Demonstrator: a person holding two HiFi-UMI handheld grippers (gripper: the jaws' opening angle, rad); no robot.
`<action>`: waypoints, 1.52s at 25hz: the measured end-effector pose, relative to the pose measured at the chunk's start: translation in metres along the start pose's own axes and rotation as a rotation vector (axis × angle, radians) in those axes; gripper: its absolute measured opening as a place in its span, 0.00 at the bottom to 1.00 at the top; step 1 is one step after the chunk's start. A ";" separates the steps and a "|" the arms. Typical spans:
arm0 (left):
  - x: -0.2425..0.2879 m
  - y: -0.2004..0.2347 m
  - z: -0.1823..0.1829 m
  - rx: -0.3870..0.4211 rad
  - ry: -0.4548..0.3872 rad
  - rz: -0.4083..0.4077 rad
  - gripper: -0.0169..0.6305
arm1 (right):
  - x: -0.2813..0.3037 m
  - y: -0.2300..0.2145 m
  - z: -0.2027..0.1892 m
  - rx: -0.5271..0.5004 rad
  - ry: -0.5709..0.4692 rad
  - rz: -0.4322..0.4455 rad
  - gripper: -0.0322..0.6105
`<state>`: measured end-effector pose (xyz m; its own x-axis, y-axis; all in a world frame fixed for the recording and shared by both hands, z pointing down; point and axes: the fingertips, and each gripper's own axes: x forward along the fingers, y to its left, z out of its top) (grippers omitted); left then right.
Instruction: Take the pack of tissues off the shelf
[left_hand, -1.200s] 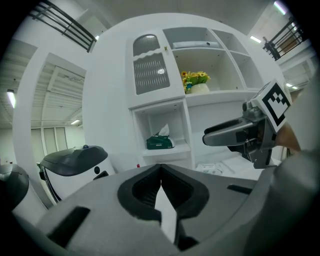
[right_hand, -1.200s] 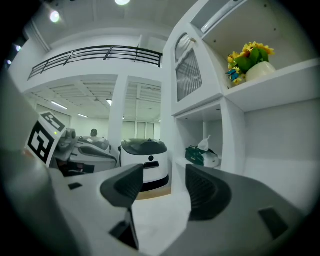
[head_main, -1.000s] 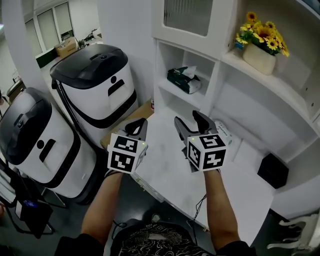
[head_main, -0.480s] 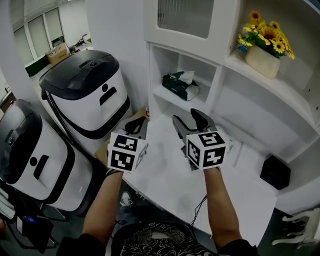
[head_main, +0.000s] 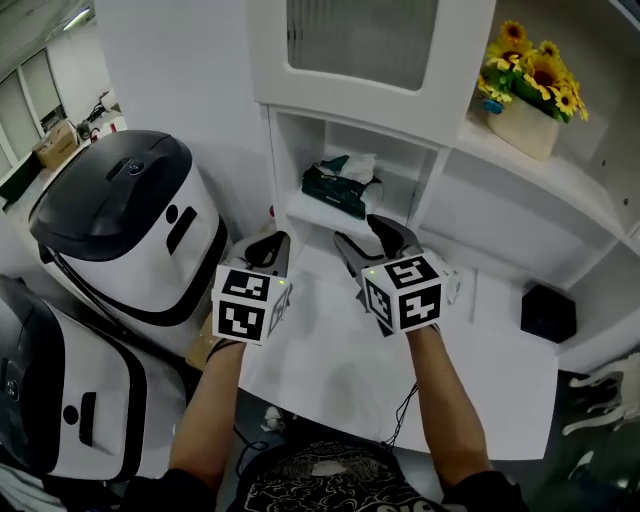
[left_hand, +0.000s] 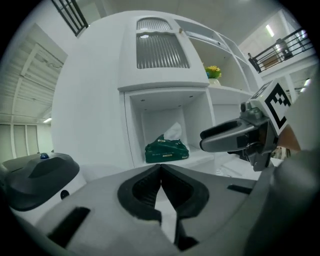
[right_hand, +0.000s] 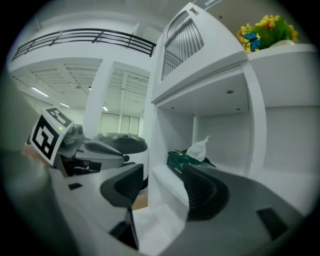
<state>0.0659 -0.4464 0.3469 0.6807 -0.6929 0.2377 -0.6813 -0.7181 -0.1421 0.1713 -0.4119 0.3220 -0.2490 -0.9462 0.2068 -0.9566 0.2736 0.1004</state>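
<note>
we had the tissues (head_main: 338, 188) at eleven o'clock from our right gripper (head_main: 366, 240), the nearer one, jaws apart; left gripper (head_main: 268, 246) pinched together.

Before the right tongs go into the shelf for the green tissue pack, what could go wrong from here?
1. The pack of tissues sits in a narrow cubby; the open right tongs may knock the cubby wall on the way in.
2. A loose tissue sticks up from the pack; if the tongs close on it, probably only that sheet comes out, not the pack.
</note>
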 end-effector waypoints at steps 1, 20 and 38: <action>0.005 0.004 0.001 0.002 -0.002 -0.021 0.04 | 0.006 -0.001 0.001 -0.002 0.009 -0.017 0.44; 0.061 0.049 0.003 0.064 -0.029 -0.318 0.04 | 0.079 -0.022 0.006 -0.241 0.235 -0.227 0.42; 0.062 0.043 0.002 0.088 -0.056 -0.445 0.04 | 0.103 -0.037 -0.008 -0.448 0.436 -0.278 0.34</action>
<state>0.0798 -0.5205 0.3537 0.9172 -0.3168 0.2417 -0.2959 -0.9477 -0.1195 0.1821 -0.5176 0.3474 0.1703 -0.8612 0.4788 -0.7976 0.1648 0.5802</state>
